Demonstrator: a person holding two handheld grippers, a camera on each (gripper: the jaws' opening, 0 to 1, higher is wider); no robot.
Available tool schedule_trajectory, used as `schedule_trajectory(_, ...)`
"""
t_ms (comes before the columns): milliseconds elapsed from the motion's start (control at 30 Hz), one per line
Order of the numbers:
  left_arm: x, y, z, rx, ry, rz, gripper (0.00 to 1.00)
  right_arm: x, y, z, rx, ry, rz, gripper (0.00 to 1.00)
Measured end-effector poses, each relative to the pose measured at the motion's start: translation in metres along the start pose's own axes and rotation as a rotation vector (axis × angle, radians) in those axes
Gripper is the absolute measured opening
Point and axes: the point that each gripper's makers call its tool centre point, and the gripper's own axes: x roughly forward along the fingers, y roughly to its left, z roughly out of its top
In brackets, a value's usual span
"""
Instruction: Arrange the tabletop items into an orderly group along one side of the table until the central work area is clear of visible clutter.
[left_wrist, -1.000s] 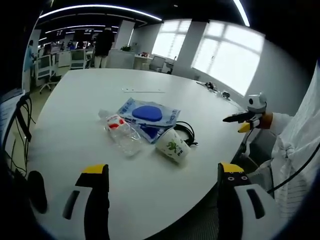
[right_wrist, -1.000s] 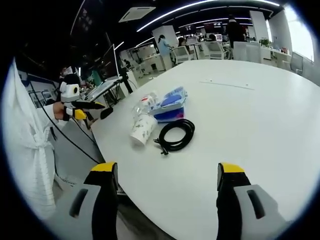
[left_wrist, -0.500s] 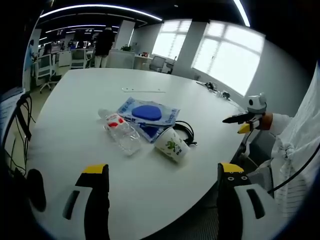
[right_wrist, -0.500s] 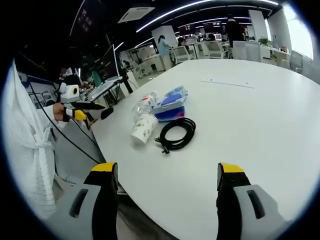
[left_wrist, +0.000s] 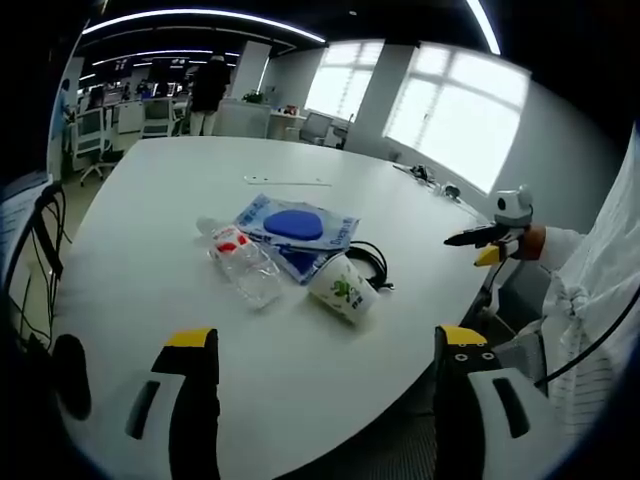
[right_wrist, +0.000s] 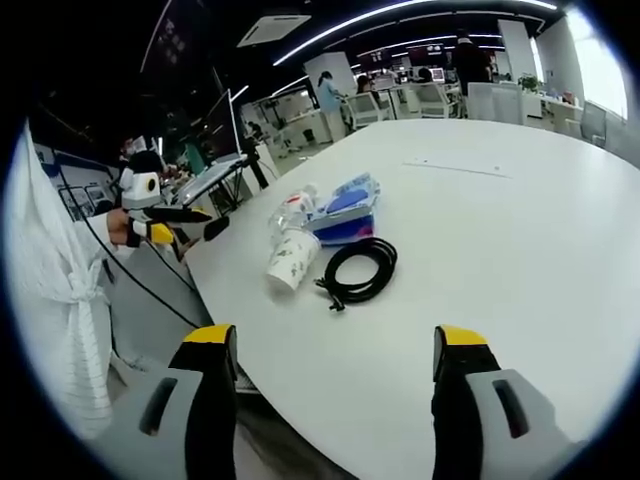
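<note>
Clutter is sitting in one bunch on the white table (left_wrist: 150, 190): paper cup (left_wrist: 343, 290) lying on its side, plastic bottle (left_wrist: 245, 267), blue packet (left_wrist: 296, 230), black cable (right_wrist: 361, 270). Left gripper (left_wrist: 325, 345) and right gripper (right_wrist: 328, 345) are both hanging open, straight facing it; the left is perhaps nearer.

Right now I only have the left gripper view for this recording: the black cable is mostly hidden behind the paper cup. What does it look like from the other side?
Observer: In the right gripper view the black cable is a closed coil lying flat on the white table, plug ends toward the table edge.
Operator: Does it touch the paper cup?
Observer: The paper cup lies on its side just beside the coil; contact I cannot tell.
Operator: Is the right gripper holding anything?
Observer: No. The right gripper is open, its jaws wide apart short of the table.
</note>
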Motion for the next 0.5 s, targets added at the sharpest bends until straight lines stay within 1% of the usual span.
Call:
schedule_trajectory(267,-0.001,0.0,0.001,-0.002,-0.007,0.002,0.91,0.006,0.005,0.008,-0.009,-0.005,0.003,0.78)
schedule_trajectory(500,0.0,0.0,0.002,-0.002,-0.007,-0.001,0.91,0.019,0.018,0.023,0.0,-0.03,0.028,0.72)
